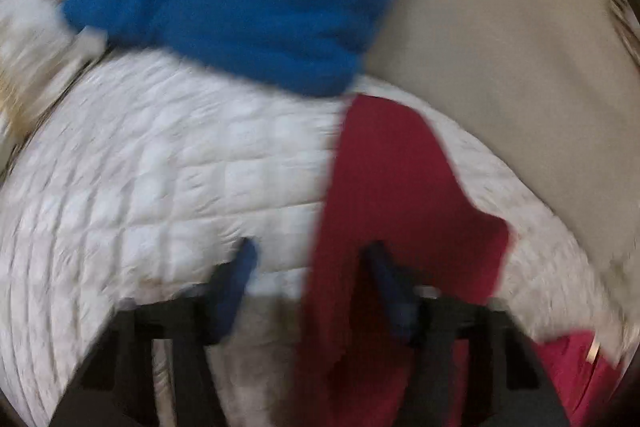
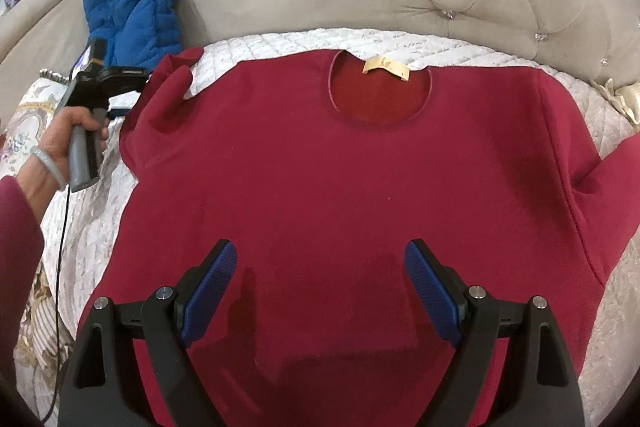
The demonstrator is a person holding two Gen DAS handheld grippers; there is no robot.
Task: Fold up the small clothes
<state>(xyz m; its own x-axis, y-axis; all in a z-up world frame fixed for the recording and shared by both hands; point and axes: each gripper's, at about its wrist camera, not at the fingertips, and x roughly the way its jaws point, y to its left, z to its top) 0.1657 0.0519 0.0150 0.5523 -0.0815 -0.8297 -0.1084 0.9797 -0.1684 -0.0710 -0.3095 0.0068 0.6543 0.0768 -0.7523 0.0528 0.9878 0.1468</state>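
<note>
The red sweater [image 2: 340, 187] is spread flat across the frame's middle, not yet folded. The right gripper [image 2: 320, 263] is held released above its hem. The left gripper [image 1: 312, 263], blurred, appears apart beside a sleeve [image 1: 384, 187]; nothing is grasped.

**Black tongs, blue pads, a dark red sleeve**

The right gripper [image 2: 318, 259] has two black plastic fingers, each faced on the inside with a ribbed blue pad [image 2: 210, 291]. Round silver screw heads [image 2: 165, 292] sit on the black frame behind the pads. The left gripper [image 1: 312, 255], blurred, shows the same black fingers and blue pads. Off to the left of the right tongs, the person's left hand [image 2: 66, 139] wears a pale bangle [image 2: 48, 161] at the wrist and a dark red sleeve [image 2: 18, 247]; a thin black cable [image 2: 60, 267] hangs below the grey handle [image 2: 84, 163].
</note>
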